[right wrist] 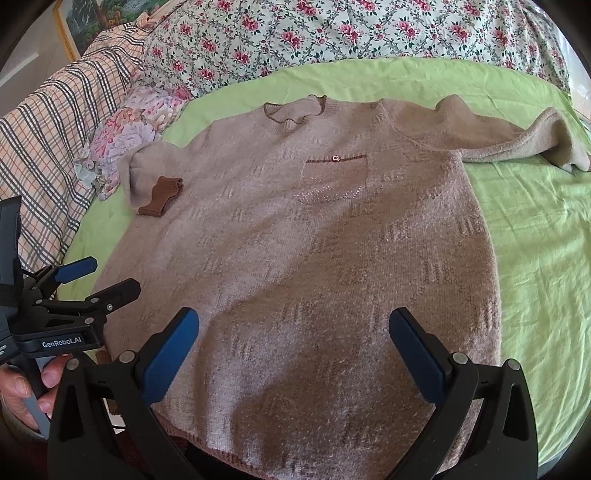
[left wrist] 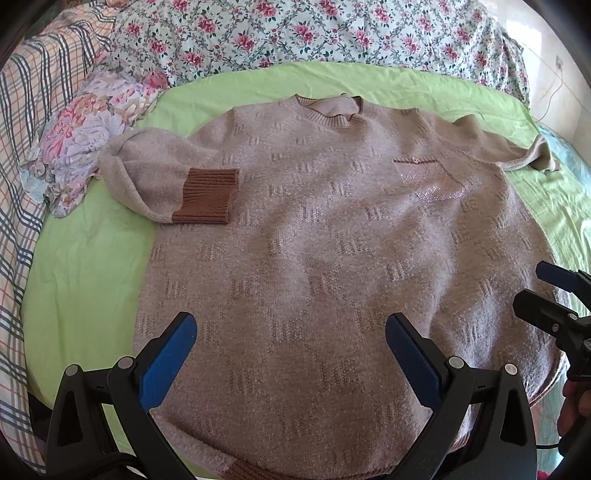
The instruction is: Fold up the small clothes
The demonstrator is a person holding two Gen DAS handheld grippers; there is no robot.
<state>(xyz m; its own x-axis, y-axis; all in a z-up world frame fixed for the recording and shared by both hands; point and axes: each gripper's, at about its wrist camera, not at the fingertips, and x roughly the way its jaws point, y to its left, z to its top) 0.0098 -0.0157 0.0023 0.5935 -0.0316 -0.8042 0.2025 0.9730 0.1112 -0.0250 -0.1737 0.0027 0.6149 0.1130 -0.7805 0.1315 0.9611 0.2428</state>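
A beige sweater (left wrist: pixel 314 240) lies face up on the green sheet (left wrist: pixel 85 266) of a bed, collar at twelve o'clock and hem at six, filling the middle of both views. One sleeve is already folded in – its brown cuff (left wrist: pixel 207 195) rests on the chest at about ten o'clock. The other sleeve (right wrist: pixel 517 142) is stretched outward toward two o'clock, lying on the sheet beyond the body. A small chest pocket (right wrist: pixel 334 177) with a button sits just right of centre.

The left gripper (left wrist: pixel 291 354) hovers above the lower body of the sweater, jaws wide and holding nothing. The right gripper (right wrist: pixel 295 350) does the same beside it, jaws also wide and empty. A floral quilt (right wrist: pixel 332 33) and a checked blanket (left wrist: pixel 22 129) are bunched beyond the sheet from nine to twelve o'clock.

The step in hand looks like the sleeve fold, half done. The next move likely calls for the right gripper to travel up to two o'clock, pinch the outstretched sleeve near its end, and carry it across the chest – thick knit, so a deep bite would help.
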